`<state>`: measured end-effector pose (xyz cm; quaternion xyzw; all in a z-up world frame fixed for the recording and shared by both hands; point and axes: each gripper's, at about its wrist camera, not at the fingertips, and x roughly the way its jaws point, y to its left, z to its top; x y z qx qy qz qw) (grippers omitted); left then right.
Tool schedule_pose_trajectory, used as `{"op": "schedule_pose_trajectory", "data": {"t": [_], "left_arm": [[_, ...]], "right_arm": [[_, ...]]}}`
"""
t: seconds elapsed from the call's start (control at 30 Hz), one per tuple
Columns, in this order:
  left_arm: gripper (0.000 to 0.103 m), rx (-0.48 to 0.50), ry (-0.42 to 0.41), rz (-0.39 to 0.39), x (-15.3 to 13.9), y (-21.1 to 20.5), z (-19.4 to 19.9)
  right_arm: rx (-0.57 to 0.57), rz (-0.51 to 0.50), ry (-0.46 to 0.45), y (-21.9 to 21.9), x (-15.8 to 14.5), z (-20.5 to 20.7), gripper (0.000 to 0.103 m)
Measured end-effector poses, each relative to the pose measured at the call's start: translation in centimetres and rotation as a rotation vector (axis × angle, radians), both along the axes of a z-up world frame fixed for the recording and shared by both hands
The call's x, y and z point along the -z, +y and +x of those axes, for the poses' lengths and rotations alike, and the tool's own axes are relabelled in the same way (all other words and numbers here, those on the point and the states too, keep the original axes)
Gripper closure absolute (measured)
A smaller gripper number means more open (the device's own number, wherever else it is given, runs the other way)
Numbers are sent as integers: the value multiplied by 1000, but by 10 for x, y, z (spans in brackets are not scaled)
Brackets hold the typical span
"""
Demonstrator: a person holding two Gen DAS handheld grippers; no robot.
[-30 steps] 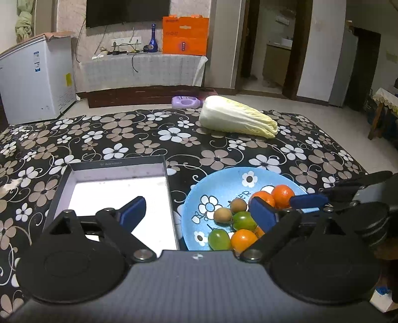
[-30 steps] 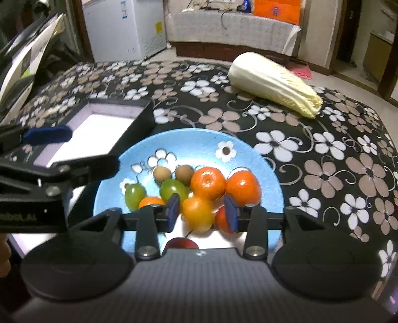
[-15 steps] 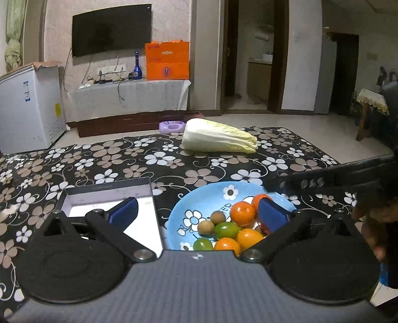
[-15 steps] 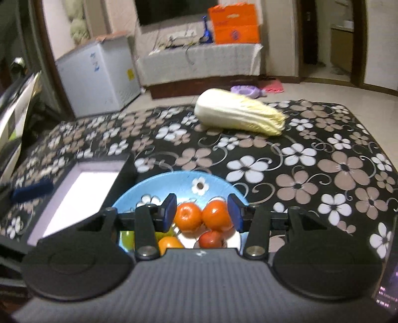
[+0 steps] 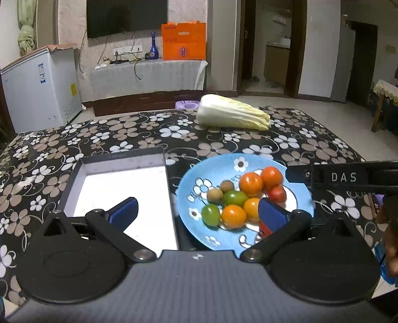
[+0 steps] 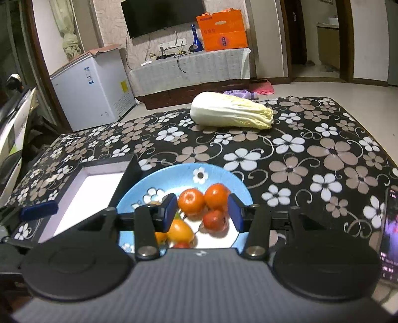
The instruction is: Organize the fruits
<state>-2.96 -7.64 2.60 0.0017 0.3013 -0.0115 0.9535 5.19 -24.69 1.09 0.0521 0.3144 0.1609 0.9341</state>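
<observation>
Blue pads of the right gripper (image 6: 202, 211) stand partly apart above the near side of the blue floral plate (image 6: 219, 171), pinching nothing; the left gripper (image 5: 197, 212) is spread wide and empty between plate and shallow white-lined box (image 5: 119, 188). Sorting looks barely begun, since the box holds nothing. Next comes lowering onto one fruit, probably an orange tomato (image 6: 191, 201). Fruits (image 5: 242, 198) lie heaped on the plate: orange, red and green tomatoes, two brown ones.

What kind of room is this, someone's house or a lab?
Most likely a lived-in home, a living or dining room. A television hangs on the wall, a small white fridge stands beside it, and the table's flowered cloth holds a cabbage and a blue plate of fruit.
</observation>
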Motion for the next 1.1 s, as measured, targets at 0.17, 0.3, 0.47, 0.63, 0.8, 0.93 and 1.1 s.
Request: {"op": "schedule_pose_trajectory", "data": {"t": [0.17, 0.3, 0.47, 0.63, 0.8, 0.93, 1.1], "left_arm": [[0, 22, 9, 5, 3, -12, -12], [0, 32, 16, 7, 5, -18, -22], [0, 36, 23, 21, 7, -21, -33], [0, 47, 30, 34, 10, -24, -43], [0, 57, 34, 37, 11, -26, -49], [0, 66, 36, 43, 13, -29, -52], [0, 77, 37, 44, 15, -32, -54]], "right_arm": [[30, 5, -4, -6, 0, -17, 55], [47, -7, 3, -12, 3, -29, 55], [63, -28, 11, -16, 7, -39, 55], [77, -32, 13, -19, 9, -44, 55], [78, -39, 15, -18, 11, -47, 55], [77, -41, 13, -17, 11, -49, 55], [78, -43, 5, -15, 11, -51, 55]]}}
